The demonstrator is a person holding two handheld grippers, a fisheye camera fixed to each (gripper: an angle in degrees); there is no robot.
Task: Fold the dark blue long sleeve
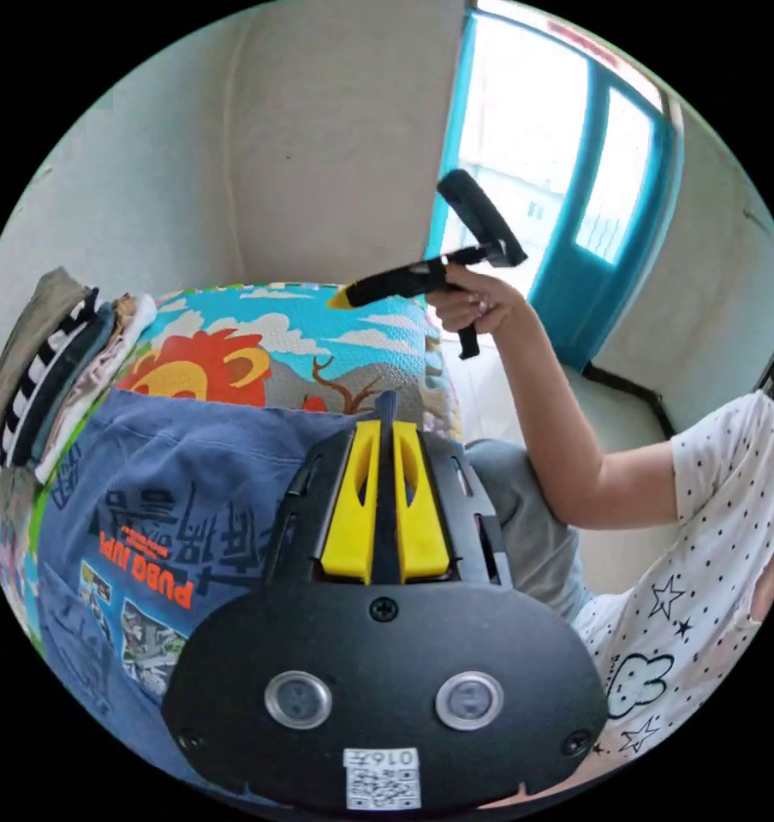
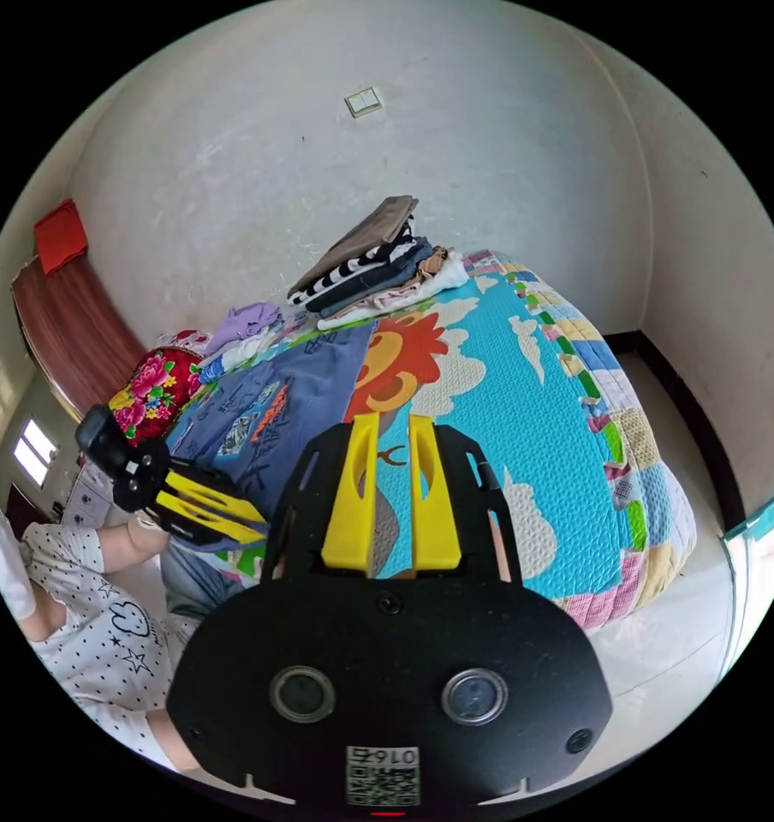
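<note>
The dark blue long sleeve with orange lettering and printed pictures lies spread on a colourful play mat. My left gripper is shut on an edge of it, and a strip of blue cloth runs between the yellow jaws. In the right gripper view, the left gripper grips the garment at its near edge. My right gripper hangs above the mat, slightly open with nothing between its jaws. A hand holds the right gripper in the air beyond the garment.
A stack of folded clothes sits at the mat's far end by the wall, with loose purple clothes and a floral pillow beside it. The person in a white dotted shirt sits at the mat's edge. A teal door stands behind.
</note>
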